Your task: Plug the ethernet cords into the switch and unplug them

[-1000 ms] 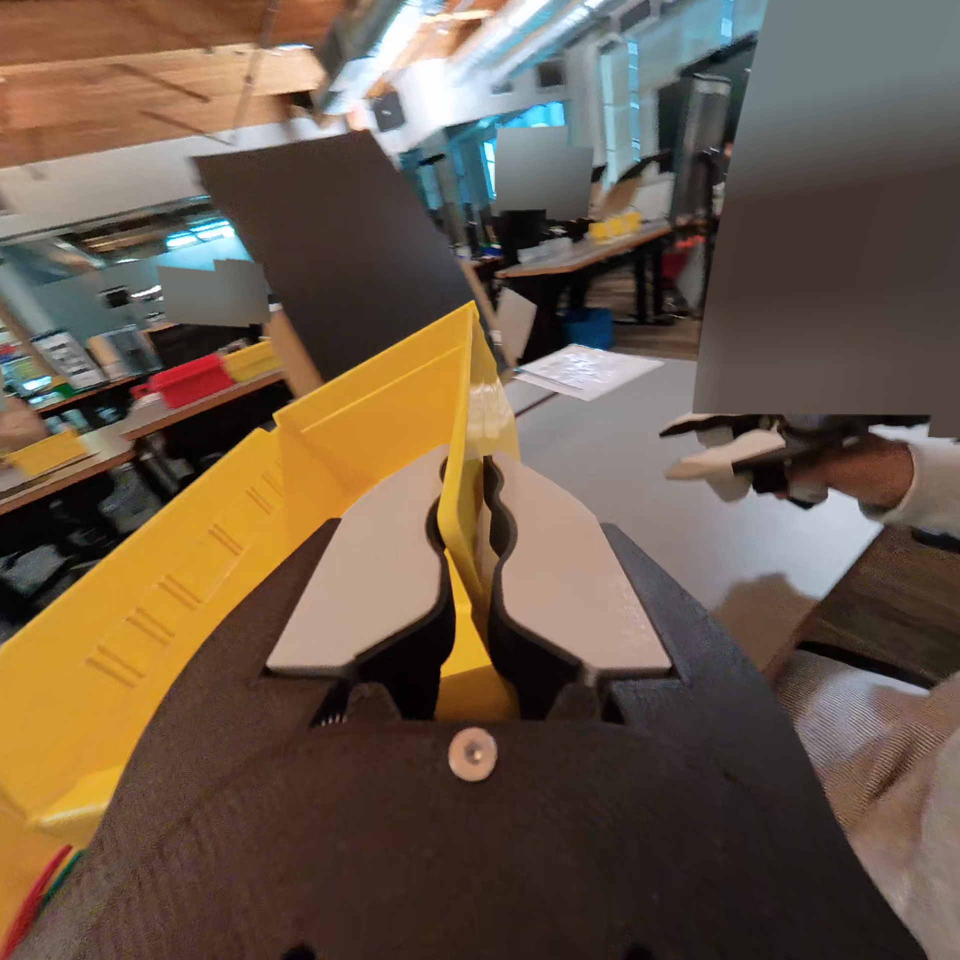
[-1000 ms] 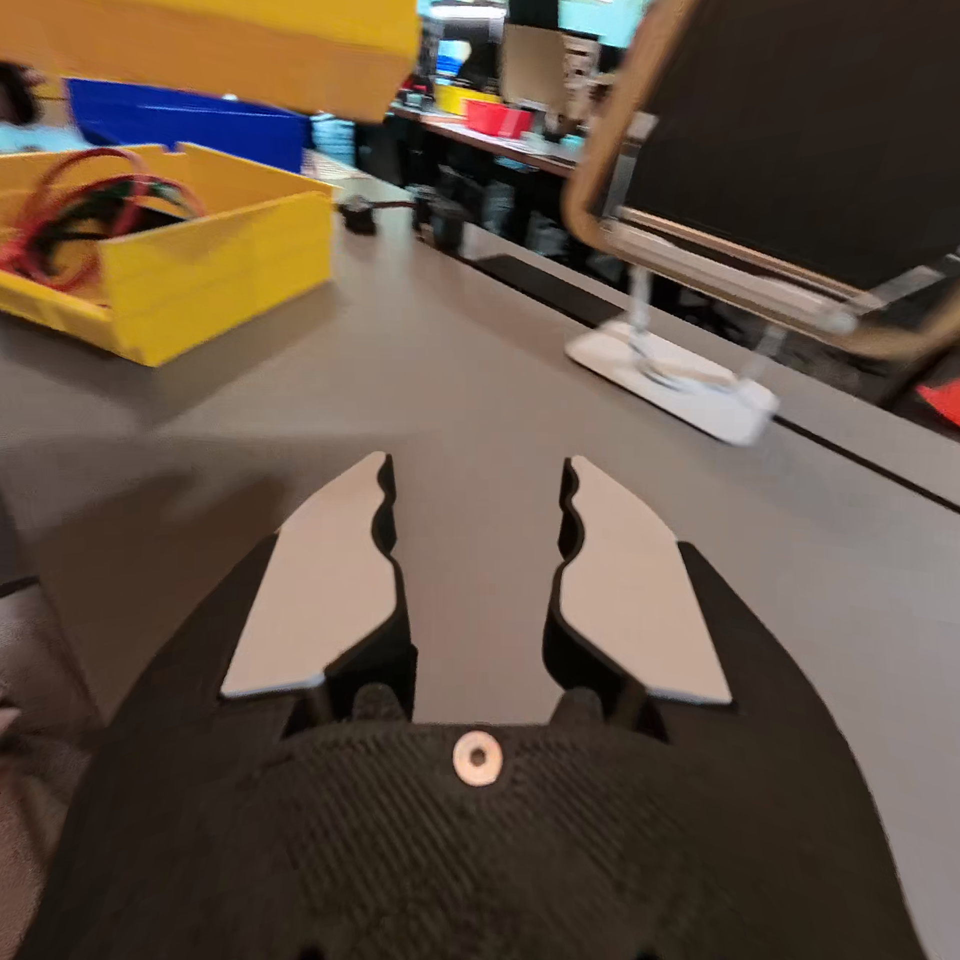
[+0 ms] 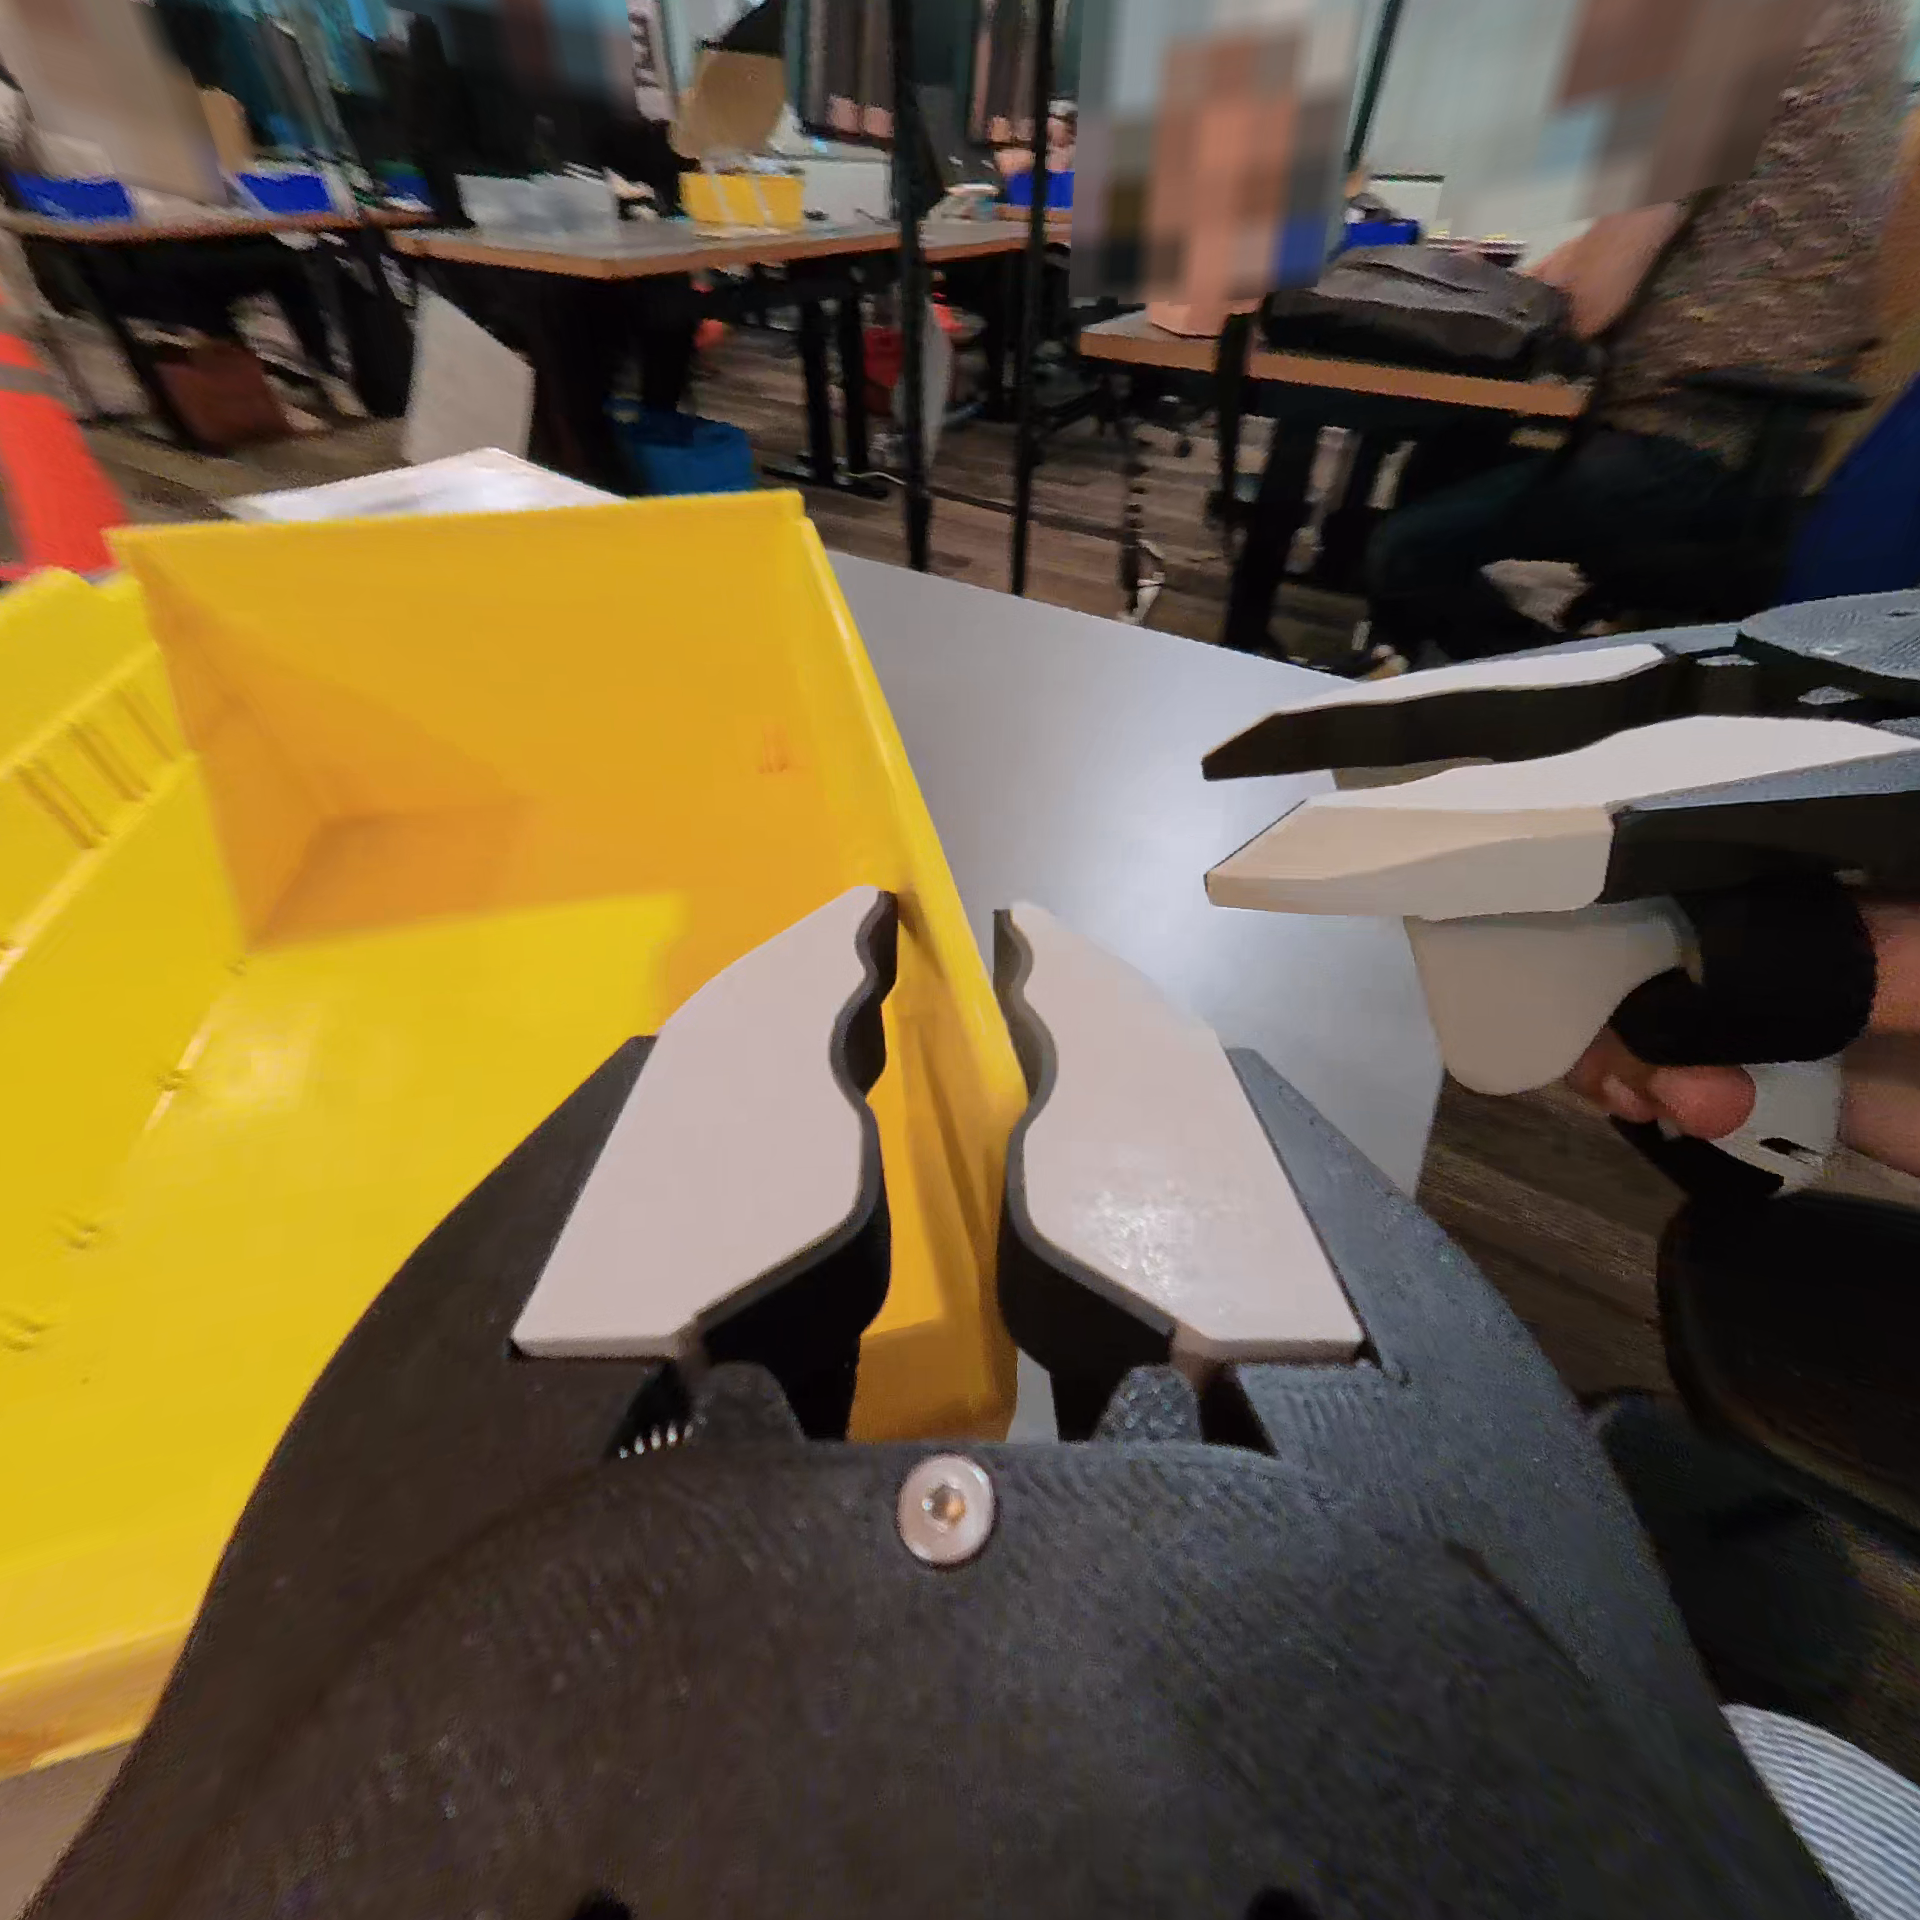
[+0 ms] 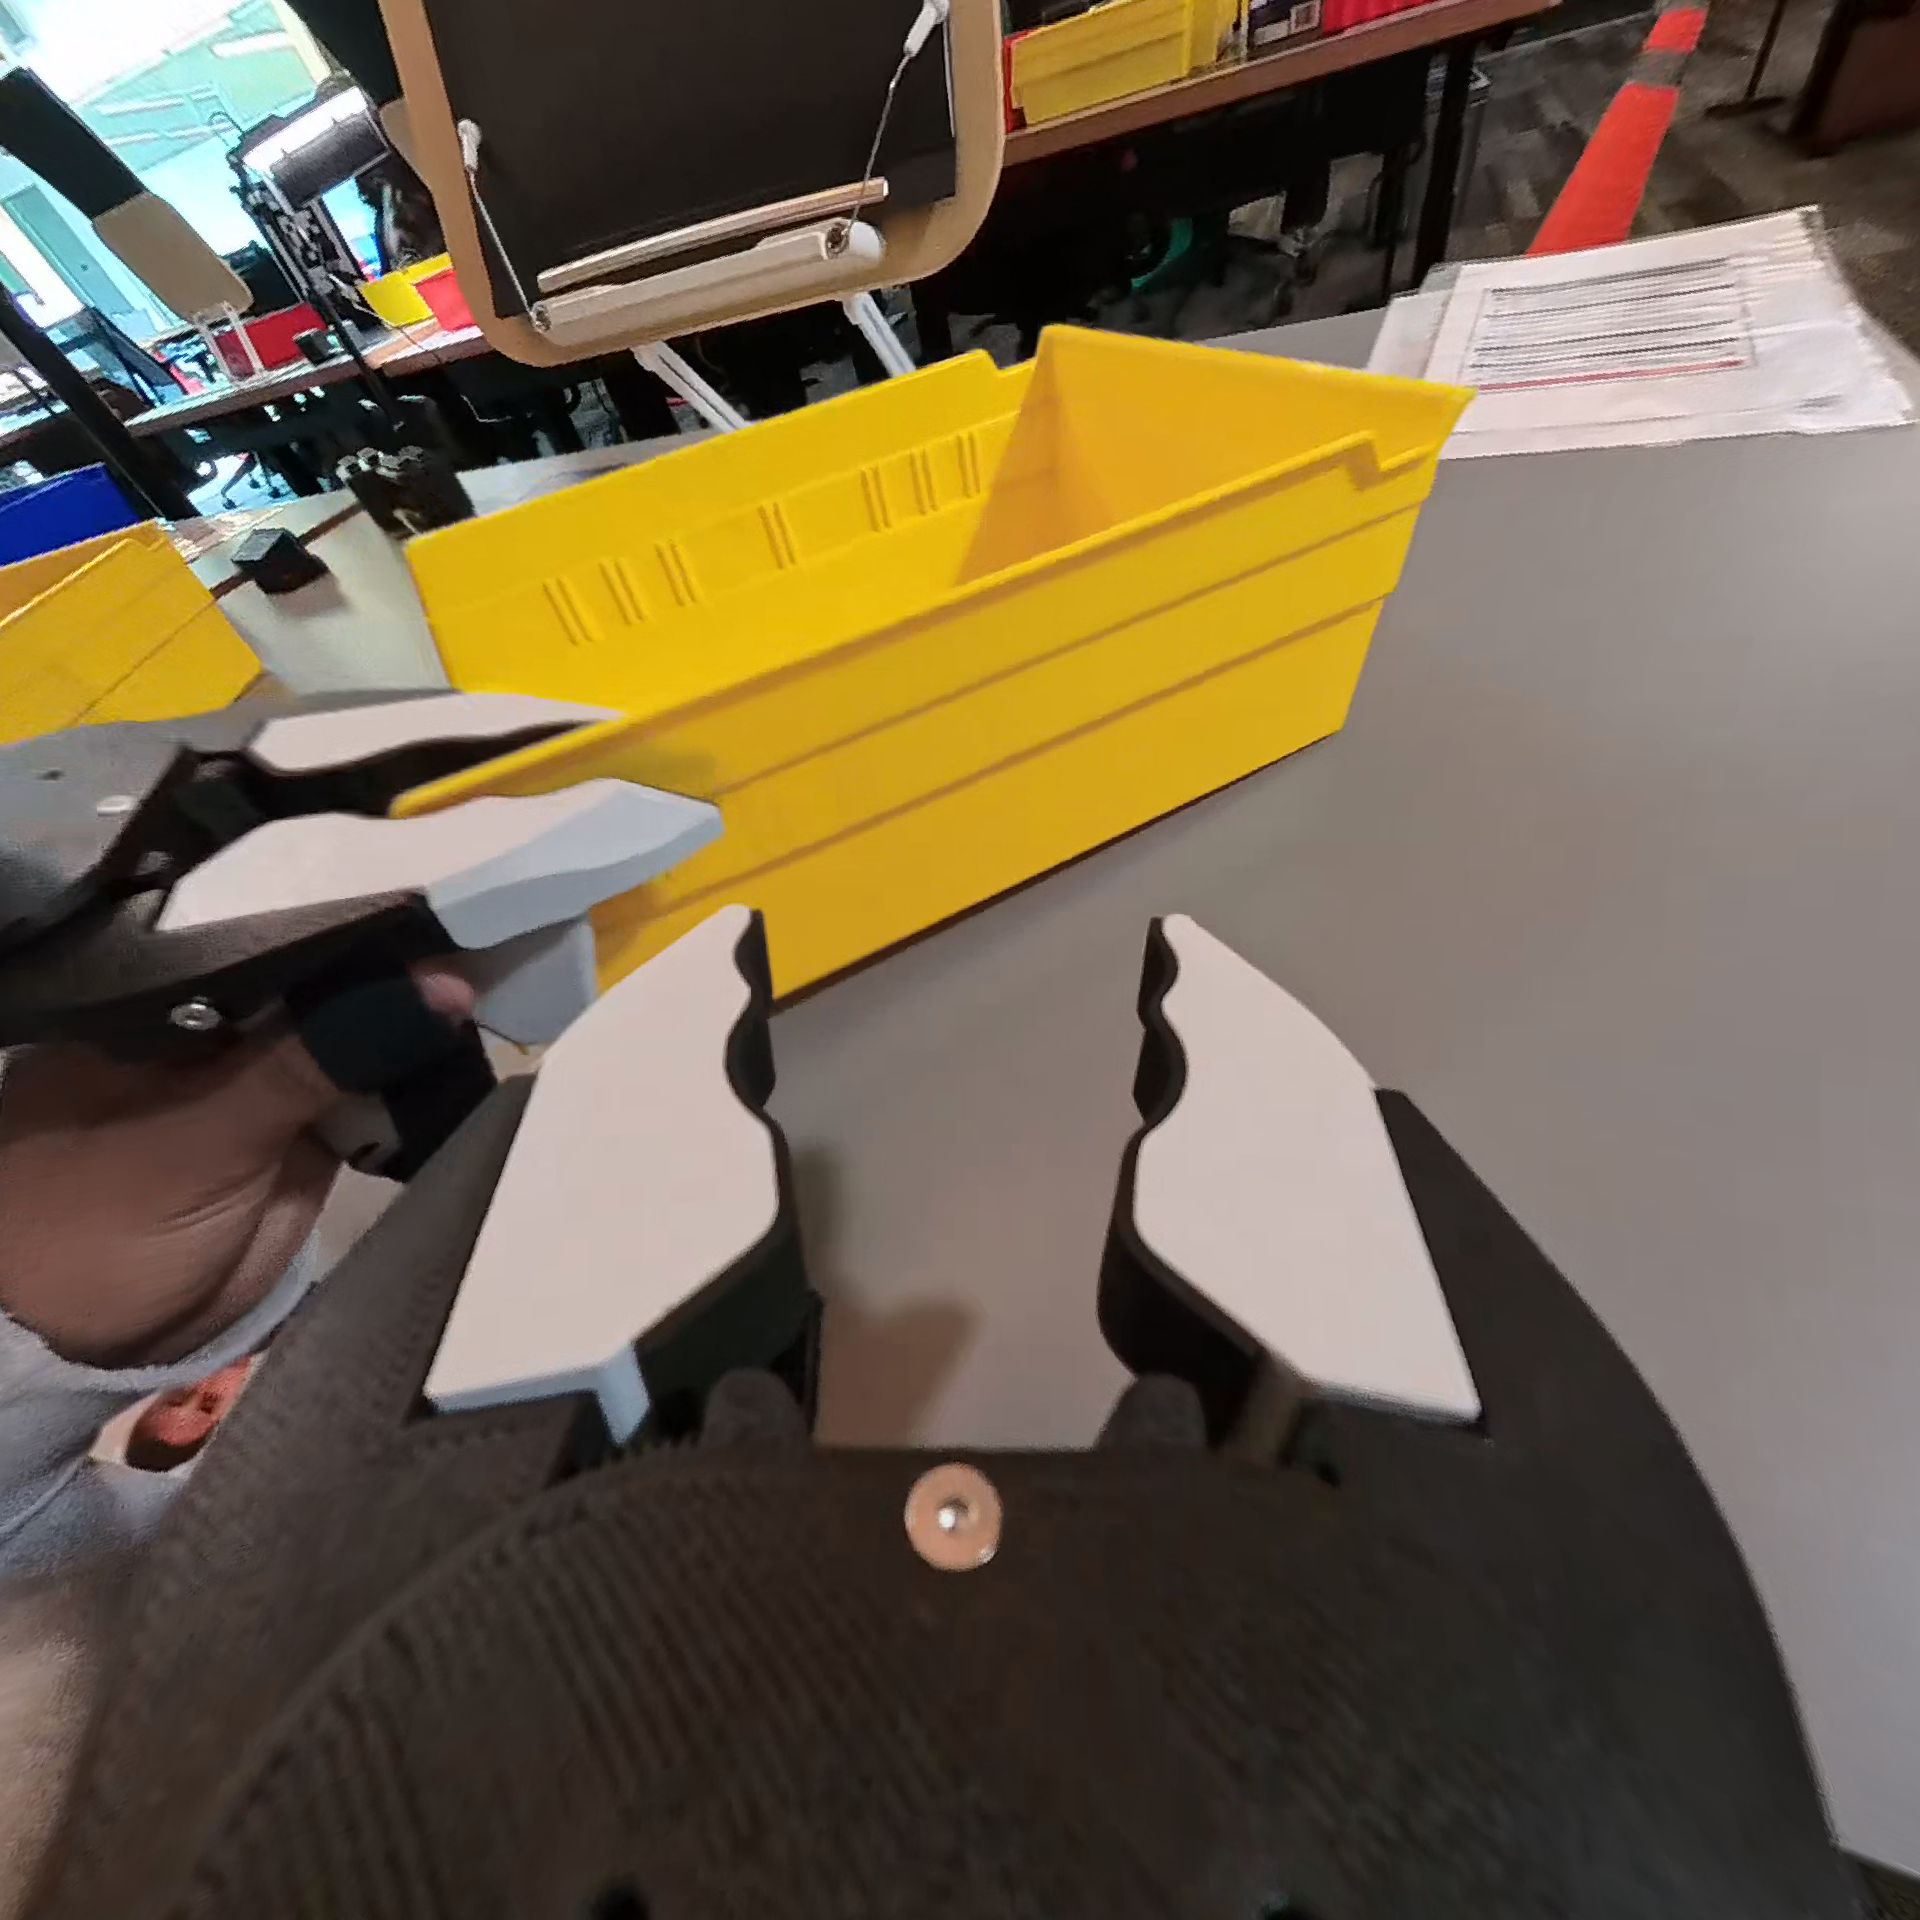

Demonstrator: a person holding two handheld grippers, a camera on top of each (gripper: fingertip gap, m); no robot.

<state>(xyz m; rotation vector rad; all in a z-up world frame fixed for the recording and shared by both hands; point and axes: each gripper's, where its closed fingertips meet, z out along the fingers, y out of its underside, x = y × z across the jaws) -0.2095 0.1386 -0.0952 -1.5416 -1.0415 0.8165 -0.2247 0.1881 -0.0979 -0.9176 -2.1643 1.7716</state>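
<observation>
My left gripper straddles the yellow bin wall, jaws slackened; right gripper gapes over bare bench near its edge

Yellow bin: left end cut by the frame edge in the left wrist view; near floor hidden behind the left tongs. From the right wrist view, its near wall screens the inside.

Second yellow bin, far left: mostly out of frame.

Paper sheet, far right of the tabletop: print too blurred to make out.

Right tongs: body cut by the right edge in the left wrist view.

Background desks and seated person: blurred.
</observation>
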